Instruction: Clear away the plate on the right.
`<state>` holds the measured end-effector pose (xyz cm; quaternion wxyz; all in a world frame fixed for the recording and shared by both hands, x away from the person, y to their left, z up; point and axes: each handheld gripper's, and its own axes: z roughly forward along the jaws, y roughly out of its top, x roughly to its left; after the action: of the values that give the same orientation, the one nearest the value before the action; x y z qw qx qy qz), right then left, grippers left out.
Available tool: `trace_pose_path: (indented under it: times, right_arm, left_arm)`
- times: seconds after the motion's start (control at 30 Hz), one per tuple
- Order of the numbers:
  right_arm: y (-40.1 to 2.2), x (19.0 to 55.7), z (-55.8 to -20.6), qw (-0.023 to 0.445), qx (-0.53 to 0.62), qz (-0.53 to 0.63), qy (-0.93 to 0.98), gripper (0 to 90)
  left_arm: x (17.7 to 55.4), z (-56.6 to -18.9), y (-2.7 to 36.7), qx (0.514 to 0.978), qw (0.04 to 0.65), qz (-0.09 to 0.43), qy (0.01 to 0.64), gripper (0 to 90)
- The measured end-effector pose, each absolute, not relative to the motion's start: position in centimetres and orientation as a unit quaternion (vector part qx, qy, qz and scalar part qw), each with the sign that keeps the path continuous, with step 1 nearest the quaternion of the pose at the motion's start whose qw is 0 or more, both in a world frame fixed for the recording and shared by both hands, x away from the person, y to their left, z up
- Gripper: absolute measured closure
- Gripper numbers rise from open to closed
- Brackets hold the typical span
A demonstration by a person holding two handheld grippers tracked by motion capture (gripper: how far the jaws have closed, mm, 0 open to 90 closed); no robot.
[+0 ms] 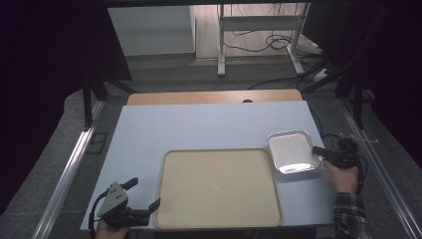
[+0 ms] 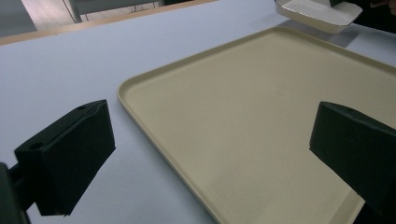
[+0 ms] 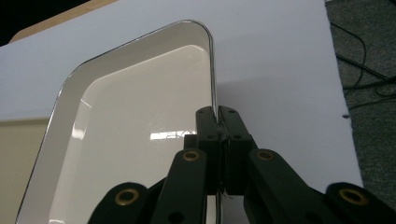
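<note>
A small white dish (image 1: 293,151) with a shiny rim sits at the right of the pale blue table, partly over the corner of a large beige tray (image 1: 219,187). My right gripper (image 1: 318,150) is shut on the dish's right rim; in the right gripper view its jaws pinch the thin edge of the dish (image 3: 140,130) at the gripper (image 3: 217,114). My left gripper (image 1: 147,193) rests at the near left corner, open, beside the tray's left edge. In the left gripper view the tray (image 2: 261,121) lies ahead of the wide-apart jaws of that gripper (image 2: 210,154), and the dish (image 2: 317,11) appears raised at the far end.
The blue table top (image 1: 199,127) lies over a wooden one whose far edge (image 1: 214,96) shows behind. Metal rails run along both sides on the grey floor. A desk frame and cables stand farther back.
</note>
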<state>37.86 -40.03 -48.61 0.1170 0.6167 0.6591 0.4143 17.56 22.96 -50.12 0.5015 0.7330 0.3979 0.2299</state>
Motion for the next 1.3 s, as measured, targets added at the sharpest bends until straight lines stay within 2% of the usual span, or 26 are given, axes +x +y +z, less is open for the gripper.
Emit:
trace_pose_path:
  times: [1.3]
  right_arm:
    - [-33.4,35.9,-48.6,0.050,0.564,0.439,0.698,88.4]
  left_arm:
    - [17.6,-50.1,23.1,0.731,0.506,0.226,0.399,0.0]
